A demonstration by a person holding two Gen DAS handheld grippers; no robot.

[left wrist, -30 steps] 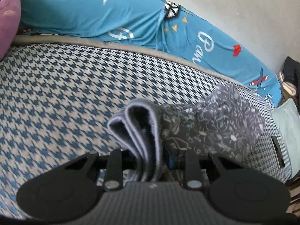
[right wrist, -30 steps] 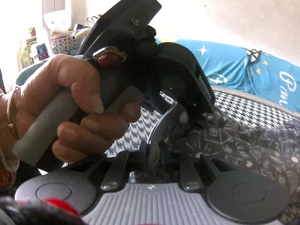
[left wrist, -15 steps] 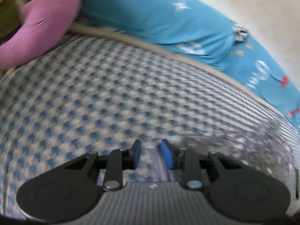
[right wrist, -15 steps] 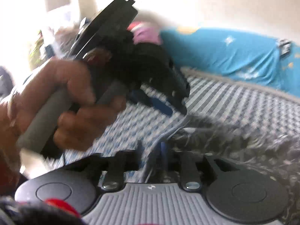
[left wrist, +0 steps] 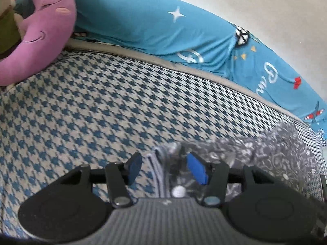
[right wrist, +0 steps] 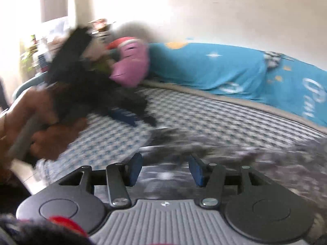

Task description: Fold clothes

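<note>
Lying on the houndstooth bed (left wrist: 92,102), the grey patterned garment (left wrist: 265,155) stretches rightward from both tools; left tool (left wrist: 166,168) and right tool (right wrist: 165,168) gape wide, gripping nothing.

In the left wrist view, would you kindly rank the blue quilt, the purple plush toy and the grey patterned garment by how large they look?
1. blue quilt, clearly largest.
2. and 3. purple plush toy and grey patterned garment look alike. The garment lies nearer, partly hidden behind the left gripper, so their order is unsure.
</note>
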